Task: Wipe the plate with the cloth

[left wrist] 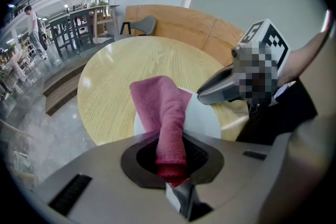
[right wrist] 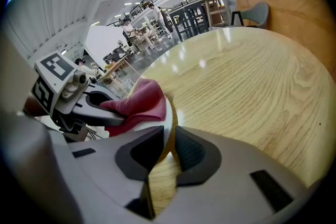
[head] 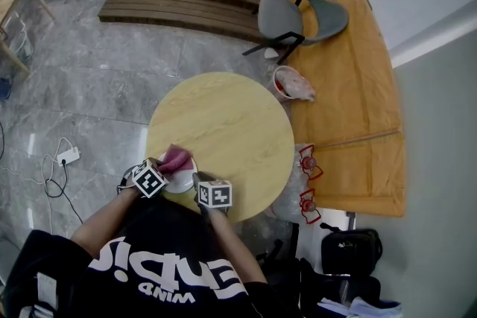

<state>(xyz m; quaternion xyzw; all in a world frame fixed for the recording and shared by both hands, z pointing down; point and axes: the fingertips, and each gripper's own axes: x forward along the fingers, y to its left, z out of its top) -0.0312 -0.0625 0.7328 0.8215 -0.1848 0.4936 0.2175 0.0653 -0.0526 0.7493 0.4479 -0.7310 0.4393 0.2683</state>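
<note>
A small white plate (head: 181, 182) sits at the near-left edge of the round wooden table (head: 223, 123). A pink cloth (head: 176, 158) lies over it. In the left gripper view my left gripper (left wrist: 172, 157) is shut on the rolled end of the cloth (left wrist: 163, 113), which drapes forward onto the plate (left wrist: 205, 115). The right gripper (left wrist: 223, 85) reaches in from the right onto the plate's rim. In the right gripper view my right gripper (right wrist: 165, 147) is shut on the plate's rim (right wrist: 169, 115), with the cloth (right wrist: 139, 102) and the left gripper (right wrist: 86, 105) just beyond.
A grey chair (head: 294, 15) and an orange bench seat (head: 350, 86) stand beyond the table. A red-and-white bucket (head: 292, 84) rests on the bench. Wooden platforms (head: 186, 0) lie on the floor farther off. A black bag (head: 350, 249) sits at the near right, a power strip (head: 68, 156) at the left.
</note>
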